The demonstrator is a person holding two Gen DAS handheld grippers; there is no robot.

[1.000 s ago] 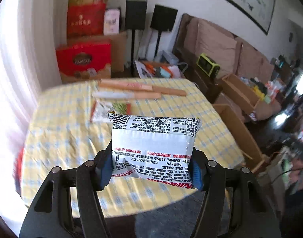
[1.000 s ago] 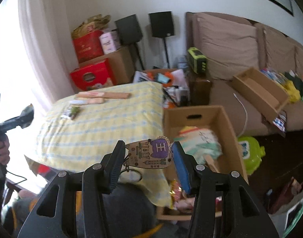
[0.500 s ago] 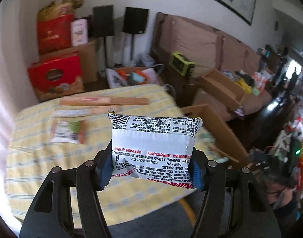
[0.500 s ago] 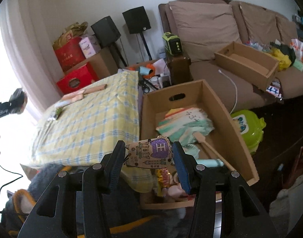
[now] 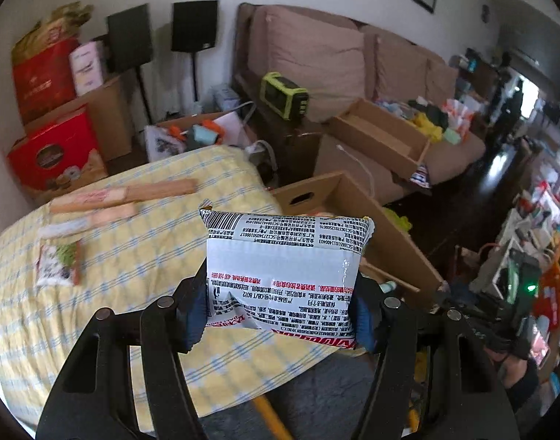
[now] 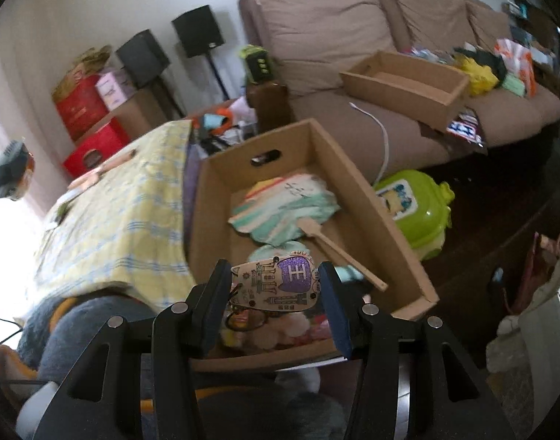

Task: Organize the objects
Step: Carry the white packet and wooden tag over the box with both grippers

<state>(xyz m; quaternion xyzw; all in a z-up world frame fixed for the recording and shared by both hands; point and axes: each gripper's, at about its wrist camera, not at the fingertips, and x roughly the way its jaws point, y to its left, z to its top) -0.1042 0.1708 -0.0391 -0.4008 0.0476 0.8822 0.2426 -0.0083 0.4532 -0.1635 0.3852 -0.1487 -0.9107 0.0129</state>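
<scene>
Sealed snack packet, white film printed upside down with dense Chinese text and a barcode near the top edge, clamped by its two side edges between the blue pads of the left gripper. Likely light, crinkly and slippery, contents probably brittle (so a firm hold on the seams rather than a squeeze across the middle). Legible only in part: a phone-style number beginning 400, a red line of print, red lettering along the bottom.

Flat wooden tag, carved with building outlines and a purple glitter patch bearing the character 王, pinched edge to edge in the right gripper, jaws about half apart. Stiff, thin, light; dark ring dangling below, apt to snag.

Beyond and below the right gripper, open cardboard box holding a paper fan. Ahead and left of the left gripper, yellow checked tabletop with a small packet and wooden sticks.
</scene>
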